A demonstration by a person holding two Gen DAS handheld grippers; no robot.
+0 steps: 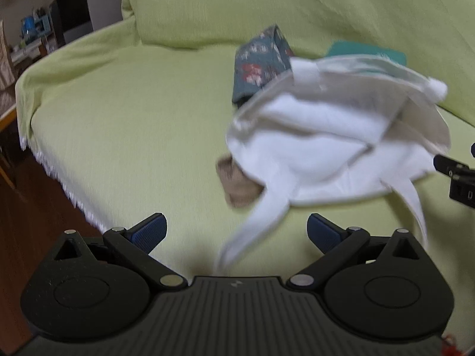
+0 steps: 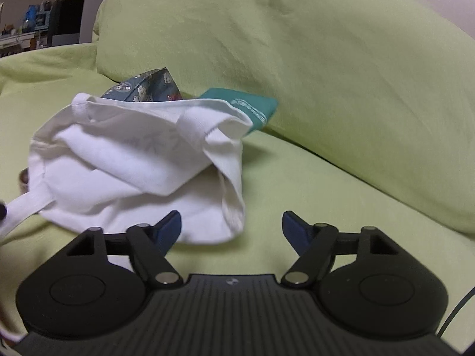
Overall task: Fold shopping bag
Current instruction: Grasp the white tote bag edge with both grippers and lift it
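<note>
Loosely heaped, the white shopping bag (image 1: 326, 136) lies on the green-covered sofa (image 1: 133, 118), mouth gaping rightward, long axis across the seat, one strap trailing toward our left gripper (image 1: 236, 233). Our right gripper (image 2: 231, 227) waits beside it. Both sets of fingers stand apart, holding nothing.

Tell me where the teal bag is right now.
The teal bag lies flat on the green-covered sofa against the backrest, partly hidden behind the white shopping bag, right of the patterned blue bag.

Bare sofa seat (image 1: 118, 136) left of the white bag (image 1: 326, 148); patterned pouch (image 1: 261, 65) and teal pouch (image 2: 252, 103) crowd behind.
</note>
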